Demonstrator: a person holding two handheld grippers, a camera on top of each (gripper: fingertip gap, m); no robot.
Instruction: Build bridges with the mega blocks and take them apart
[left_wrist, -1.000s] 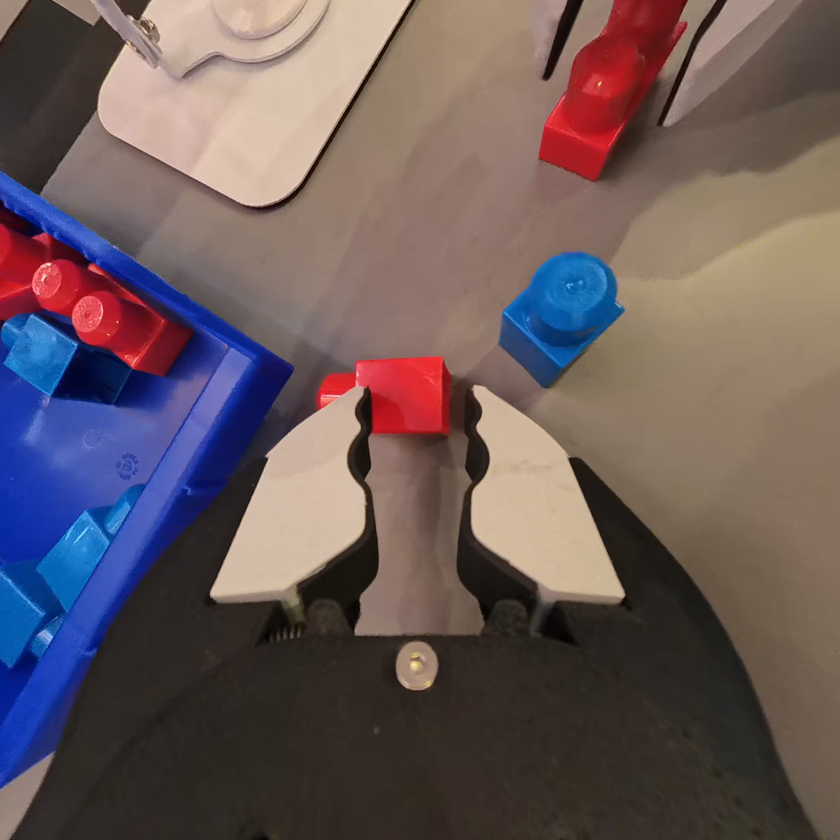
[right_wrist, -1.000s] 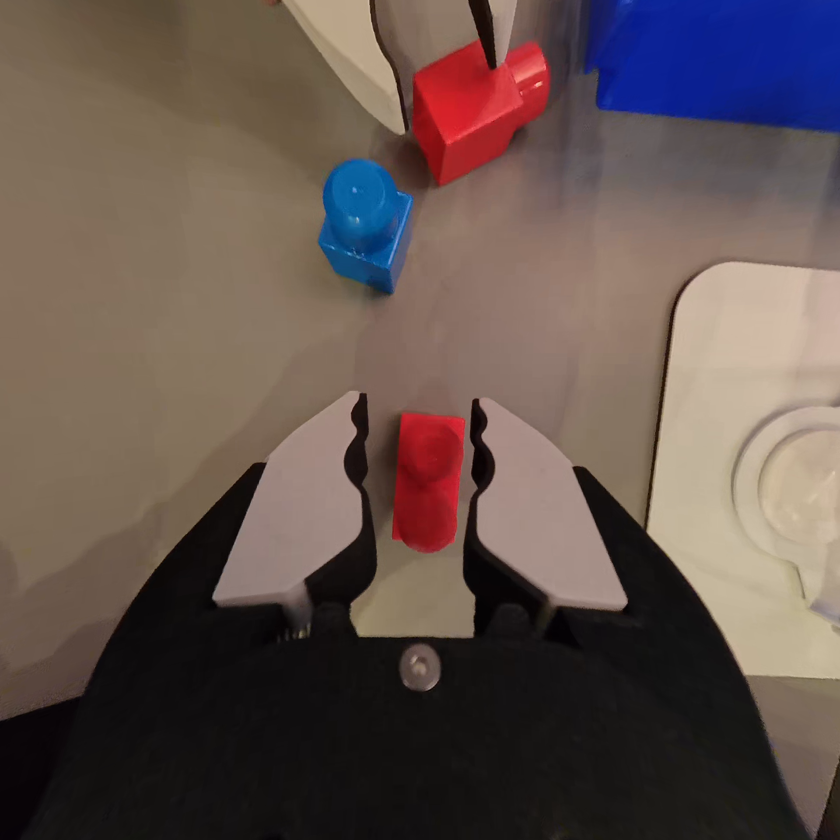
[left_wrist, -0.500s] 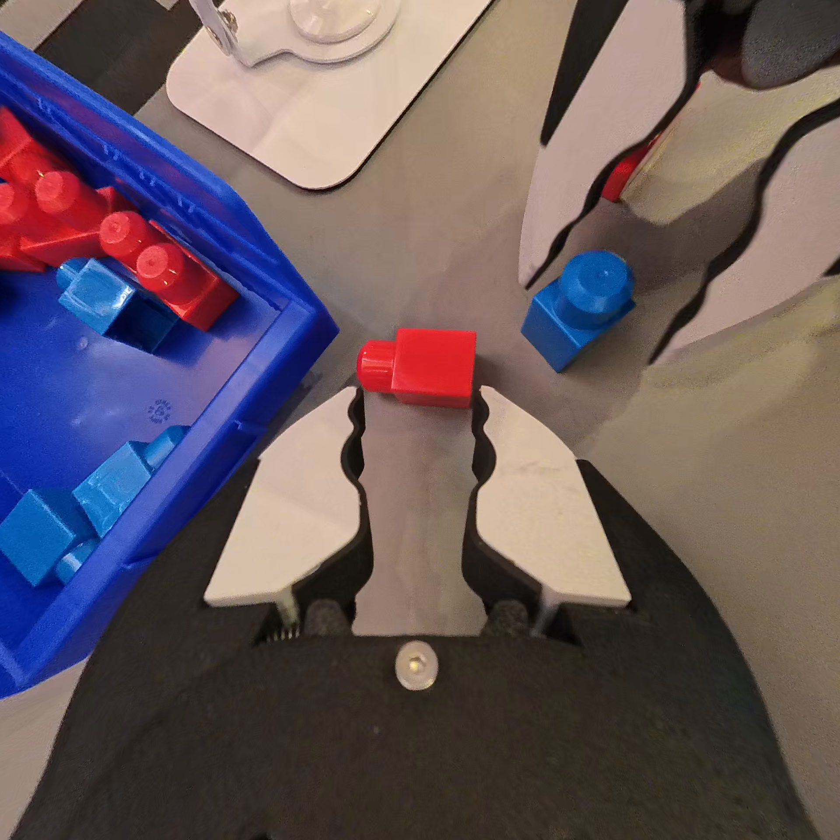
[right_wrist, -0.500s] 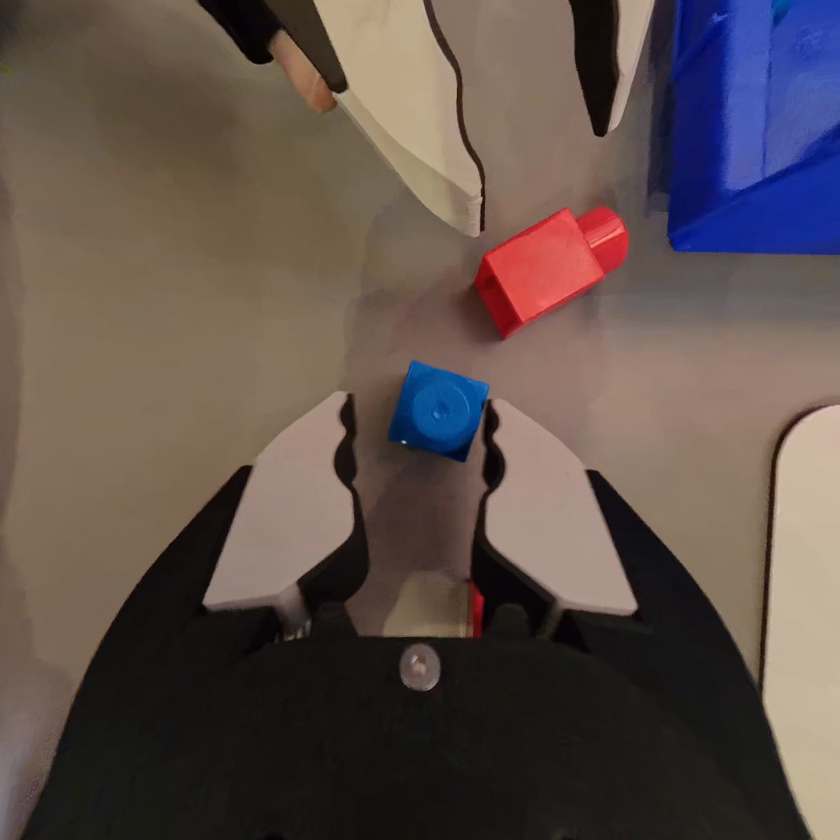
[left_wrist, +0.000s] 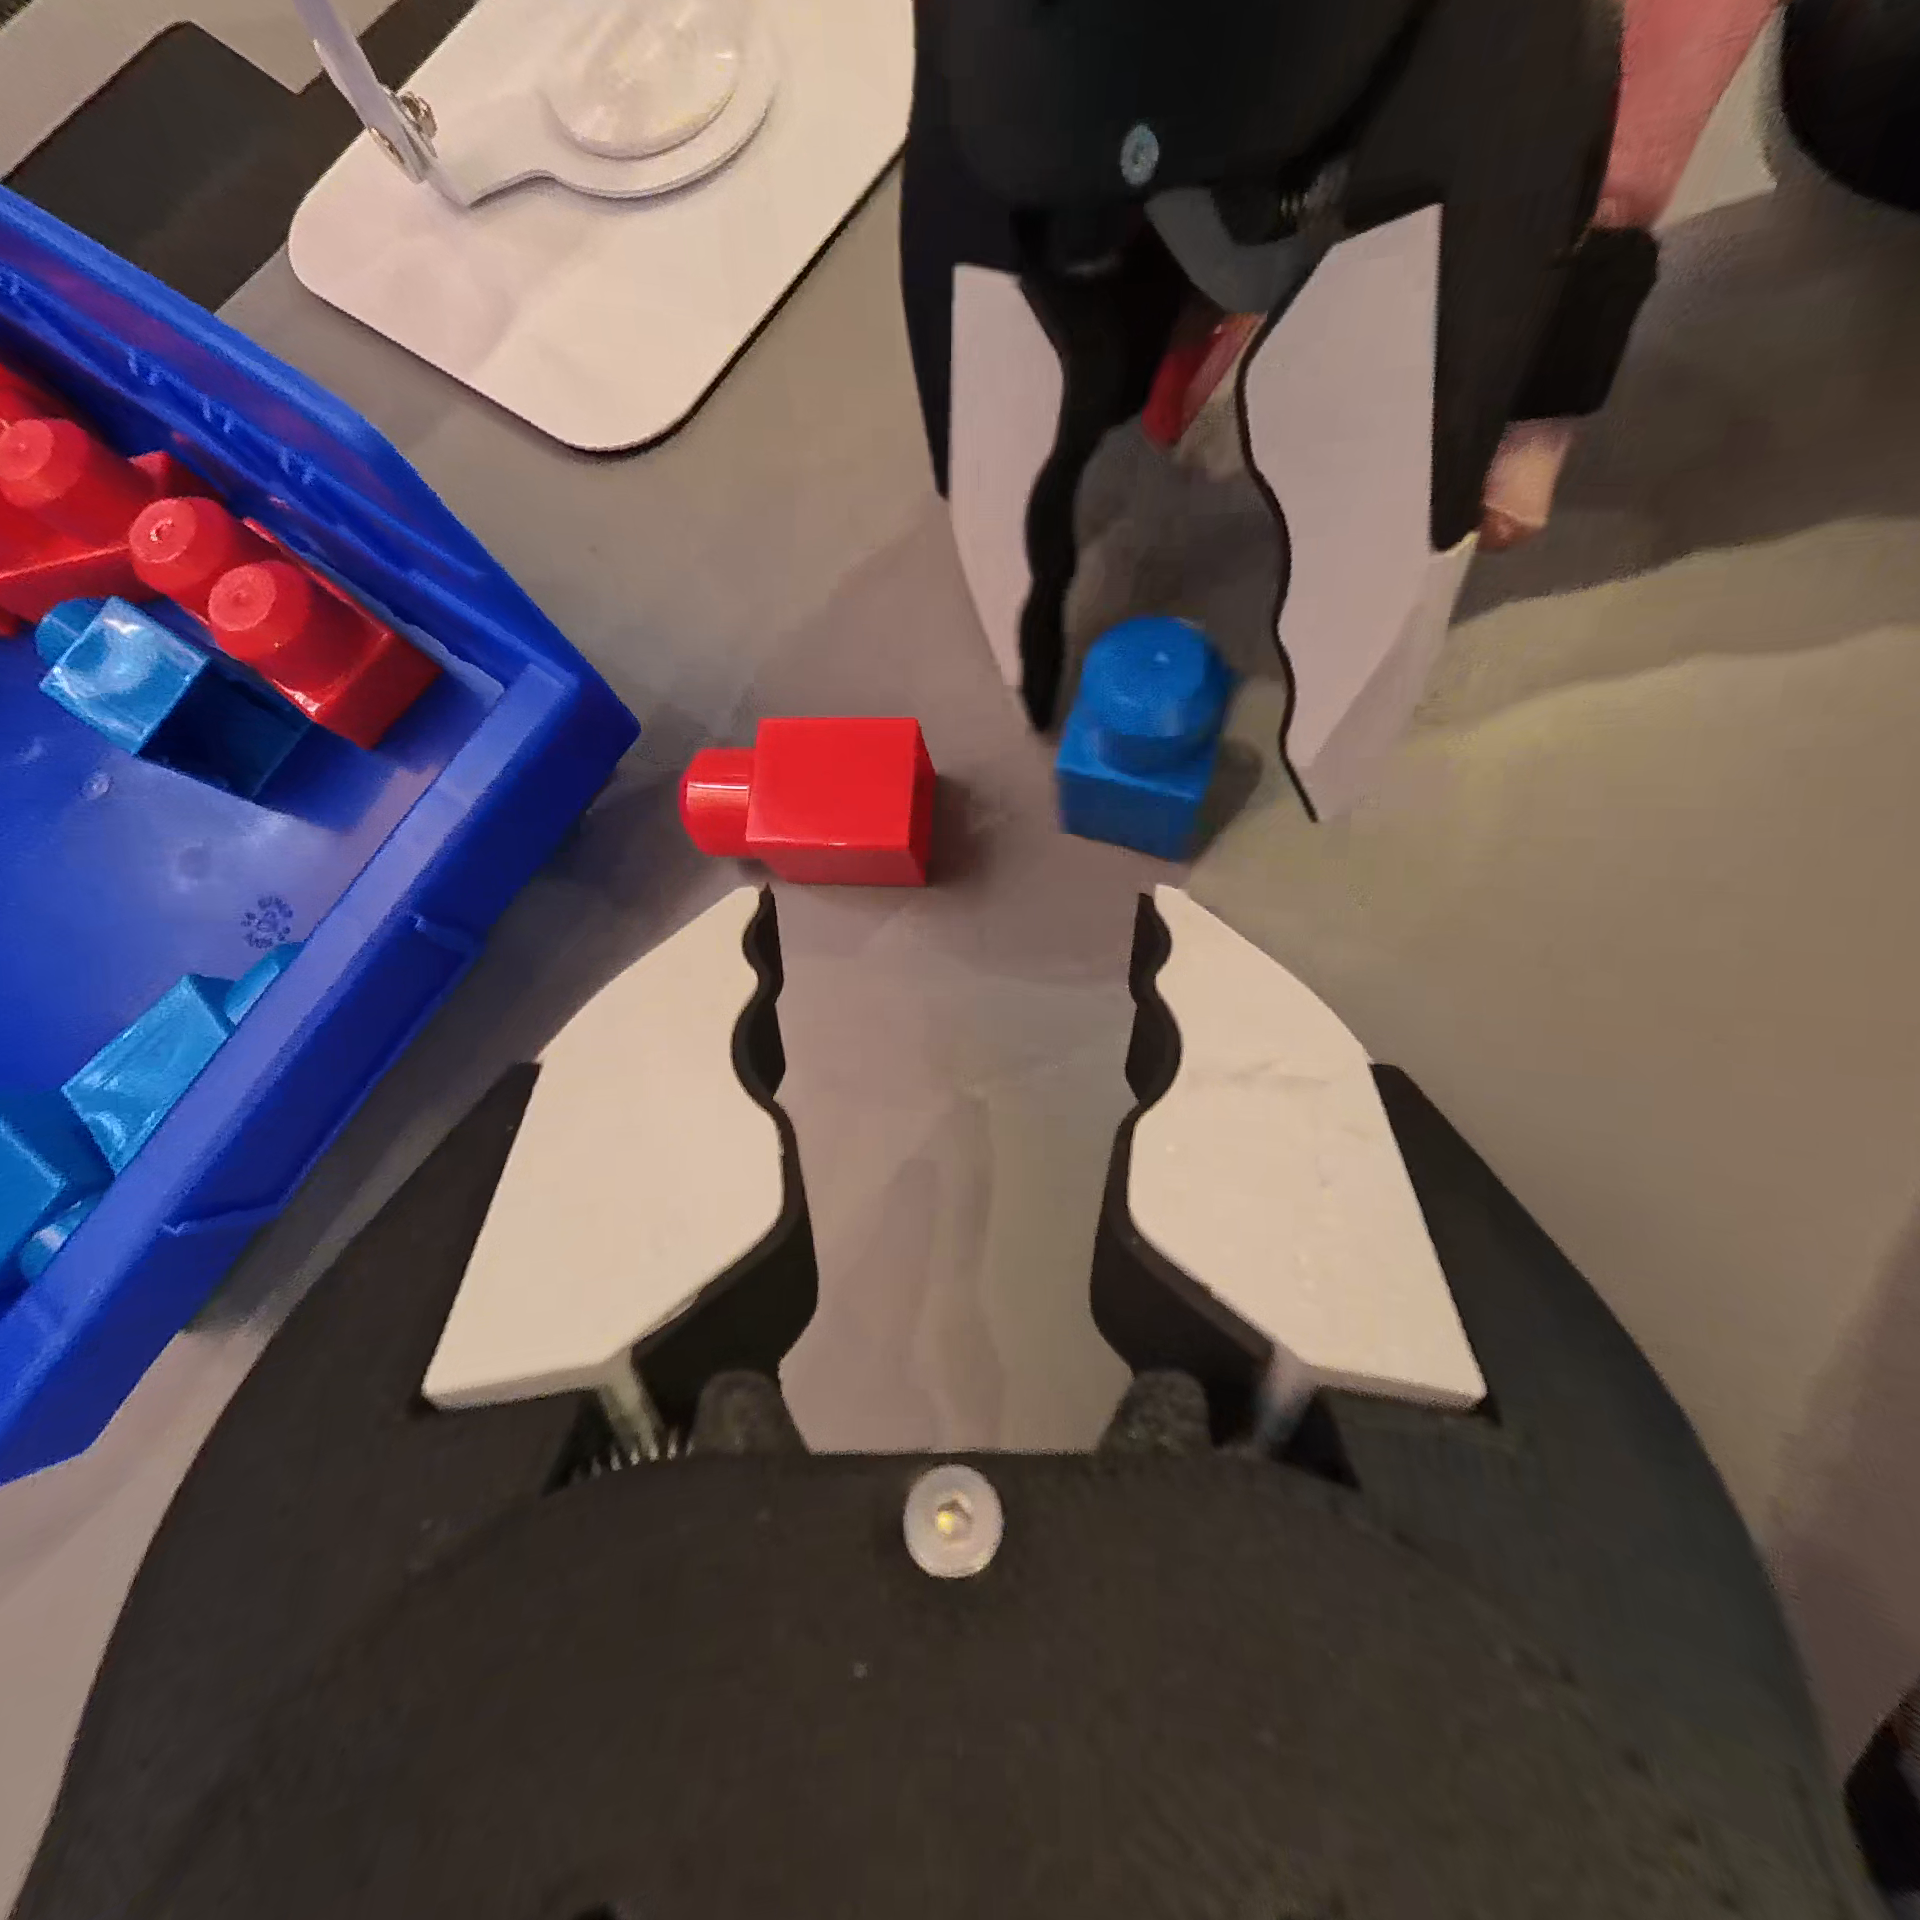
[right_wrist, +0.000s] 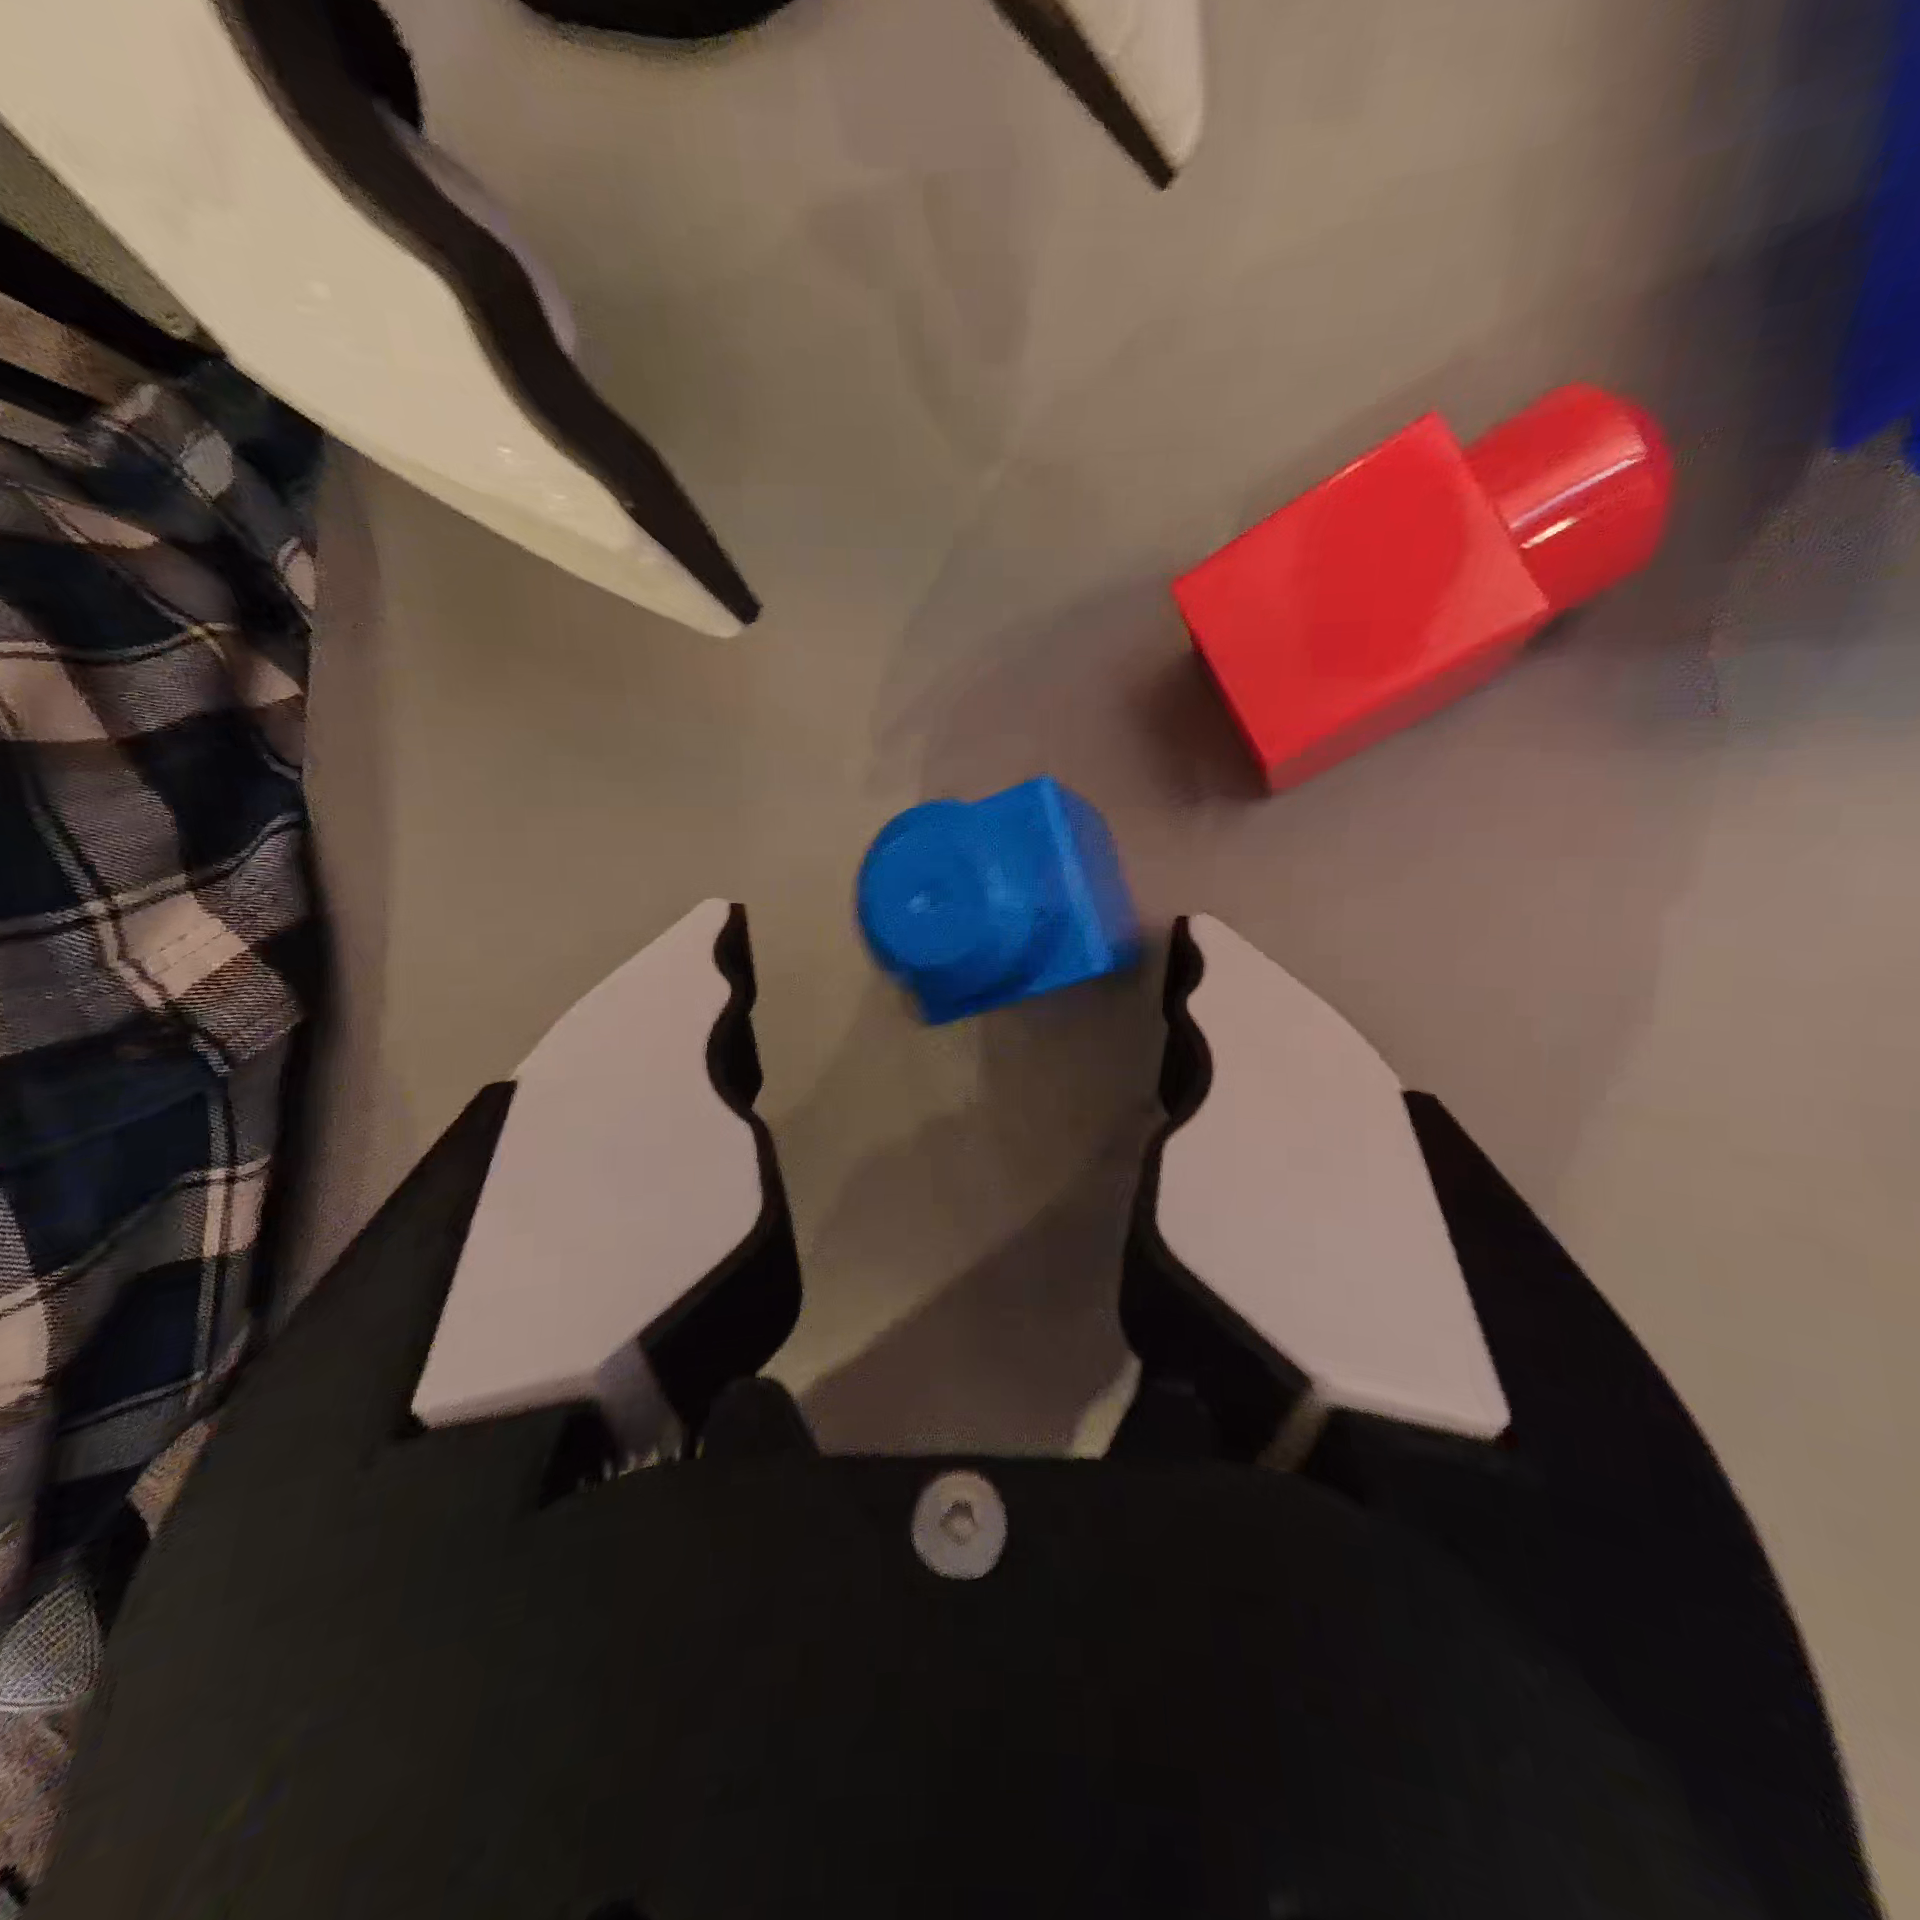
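Left wrist view: the left gripper (left_wrist: 956, 904) hangs over a grey surface (left_wrist: 1558, 1039) with its jaws spread wide and nothing between them. Just past its fingertips a red block (left_wrist: 831, 800) lies on its side, stud pointing left toward a blue bin (left_wrist: 436, 883) that holds more red and blue blocks. To the right of the red block, a blue block (left_wrist: 1138, 743) stands upright, stud on top. The right gripper (left_wrist: 1169, 748) reaches down from above with its open fingers on either side of the blue block; whether they touch it cannot be told. Behind those fingers part of another red block (left_wrist: 1184, 390) shows. A white plate (left_wrist: 582, 301) lies at the top.

Right wrist view: the right gripper (right_wrist: 951, 925) has its jaws released, wide apart. The blue block (right_wrist: 997, 899) sits at the fingertips, between them, with clear space on both sides. The red block (right_wrist: 1403, 592) lies beyond it to the right. The left gripper's white fingers (right_wrist: 436, 343) enter from the top left. A plaid sleeve (right_wrist: 135, 779) fills the left edge.
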